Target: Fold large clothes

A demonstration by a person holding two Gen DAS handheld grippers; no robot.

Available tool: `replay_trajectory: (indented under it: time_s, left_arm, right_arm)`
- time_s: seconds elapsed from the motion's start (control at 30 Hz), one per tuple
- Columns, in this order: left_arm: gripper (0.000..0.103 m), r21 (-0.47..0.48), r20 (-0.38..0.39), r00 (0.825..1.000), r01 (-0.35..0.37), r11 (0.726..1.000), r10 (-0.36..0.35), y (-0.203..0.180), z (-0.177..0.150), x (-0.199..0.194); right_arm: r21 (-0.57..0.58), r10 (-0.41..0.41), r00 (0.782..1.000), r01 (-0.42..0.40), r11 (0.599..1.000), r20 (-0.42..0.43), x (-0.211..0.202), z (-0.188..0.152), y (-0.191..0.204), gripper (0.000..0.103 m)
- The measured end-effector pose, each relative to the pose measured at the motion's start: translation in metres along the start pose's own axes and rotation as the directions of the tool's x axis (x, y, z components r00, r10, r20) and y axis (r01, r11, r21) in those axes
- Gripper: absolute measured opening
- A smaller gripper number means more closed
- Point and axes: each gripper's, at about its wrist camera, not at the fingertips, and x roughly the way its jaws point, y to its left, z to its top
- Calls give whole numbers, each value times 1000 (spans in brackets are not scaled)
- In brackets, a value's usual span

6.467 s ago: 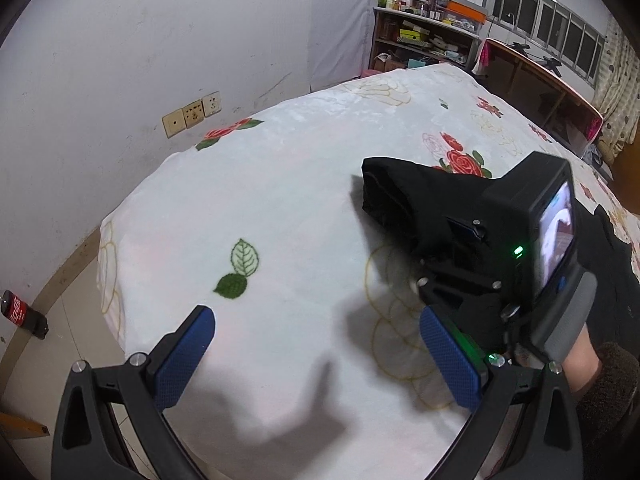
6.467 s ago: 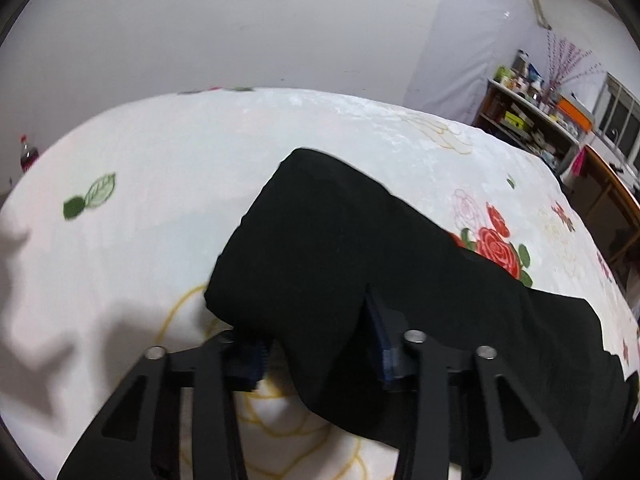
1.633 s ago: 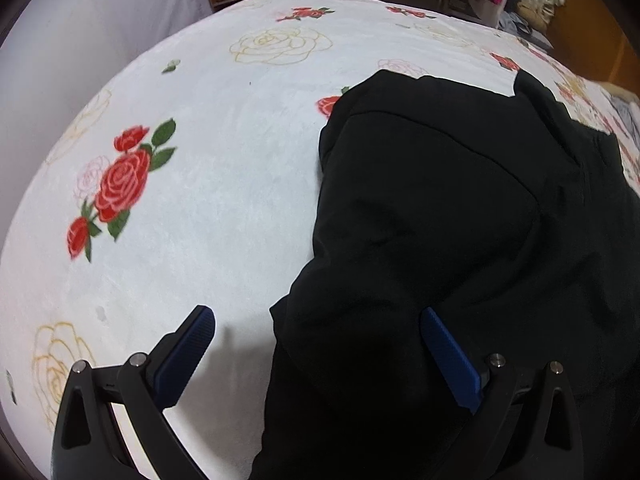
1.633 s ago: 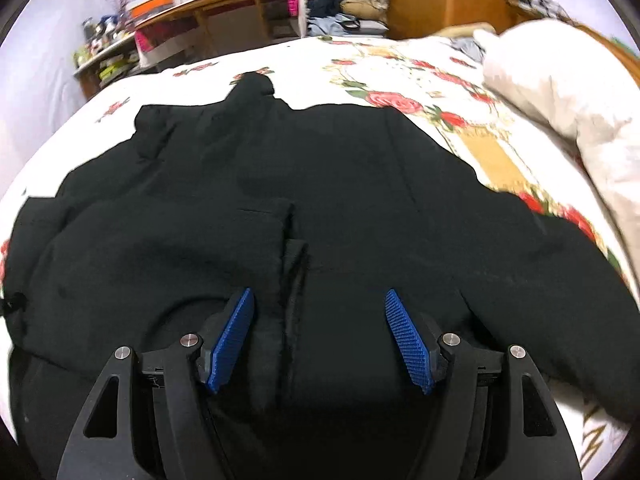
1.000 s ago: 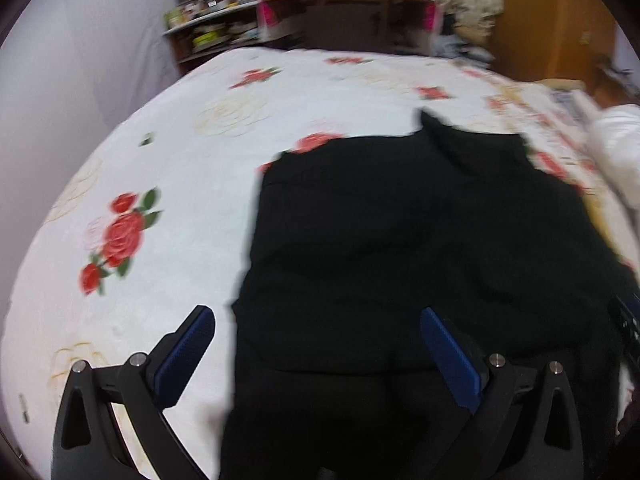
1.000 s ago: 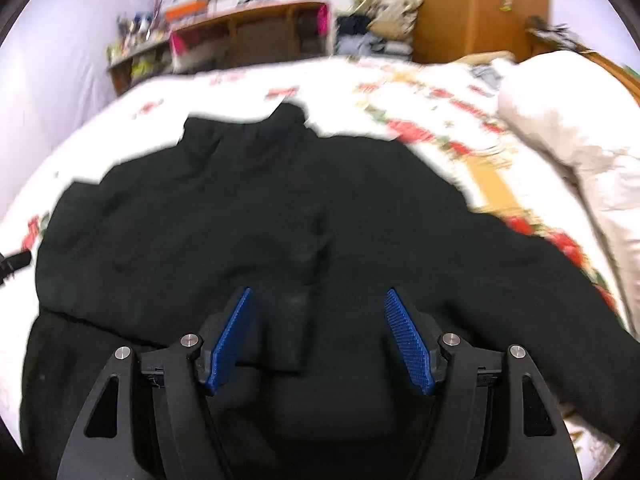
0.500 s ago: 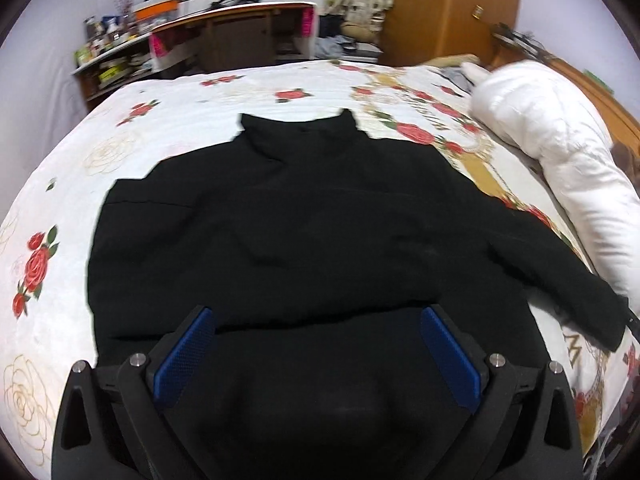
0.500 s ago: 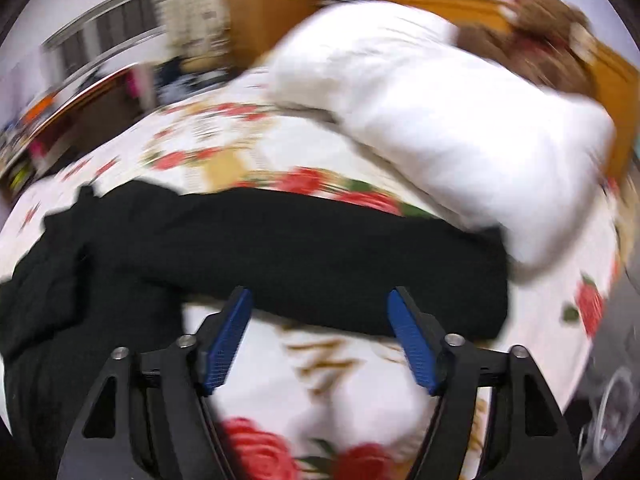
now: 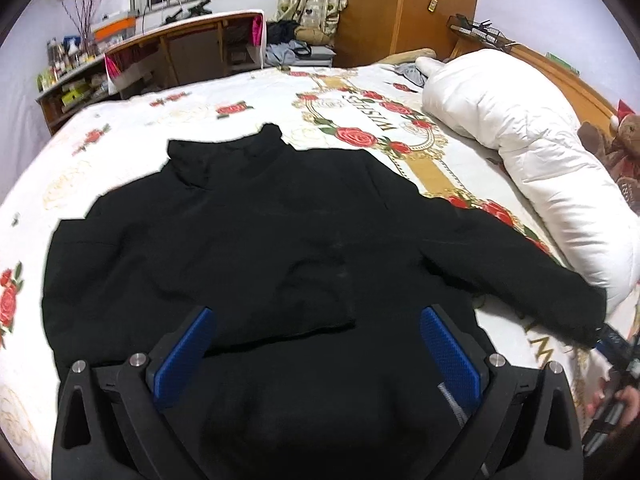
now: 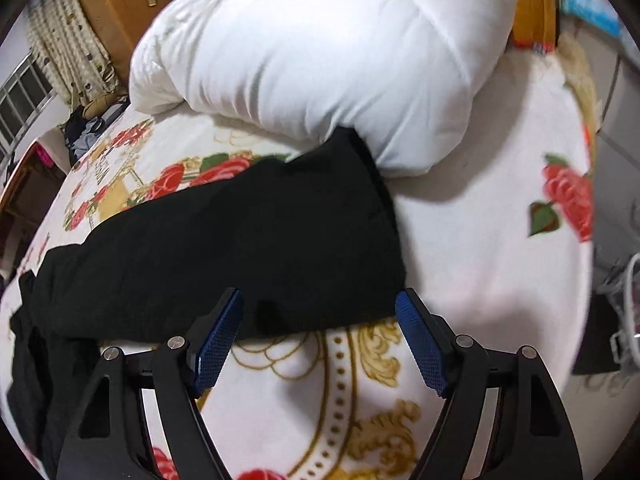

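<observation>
A large black high-collared garment lies flat on the bed. One sleeve is folded across its body; the other sleeve stretches out to the right. My left gripper is open over the garment's lower body. My right gripper is open over the cuff end of the outstretched sleeve, its blue pads on either side of it and apart from the cloth. The right gripper also shows at the right edge of the left wrist view.
The bed has a white cover with red roses. A white duvet lies just beyond the sleeve cuff. A stuffed bear, a wooden desk and a wardrobe stand beyond the bed. The bed's edge is to the right.
The right gripper has swung right from the garment's body to the outstretched sleeve's cuff and moved closer. The left gripper has turned from the folded sleeve to face the whole garment.
</observation>
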Motion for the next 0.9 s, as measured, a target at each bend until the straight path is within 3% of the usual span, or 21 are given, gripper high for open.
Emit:
replay_trajectory:
  time_s: [0.13, 0.33, 0.4, 0.5, 0.57, 0.77, 0.9]
  left_arm:
    - [103, 76, 6, 999, -34, 997, 33, -16, -1, 10]
    - [103, 73, -48, 998, -23, 997, 27, -17, -2, 23]
    - [103, 68, -51, 998, -16, 998, 20, -15, -3, 22]
    - [102, 69, -60, 998, 2, 998, 2, -11, -6, 19]
    - [95, 70, -59, 998, 11, 998, -7, -9, -7, 16]
    - [92, 63, -57, 998, 39, 997, -35, 1, -7, 7]
    - [92, 23, -43, 998, 52, 998, -51, 20, -6, -1]
  right_arm:
    - [62, 5, 1000, -4, 998, -19, 18, 6, -7, 86]
    - [83, -5, 1000, 8, 997, -30, 29, 12, -5, 85]
    - [103, -12, 999, 15, 995, -34, 28, 14, -7, 77]
    - [93, 24, 1000, -23, 995, -16, 21, 17, -3, 46]
    - [58, 33, 999, -33, 998, 11, 12, 18, 6, 36]
    - [-118, 118, 982, -100, 988, 151, -47, 18, 58, 31]
    - [-297, 215, 954, -148, 943, 209, -84, 13, 113, 30]
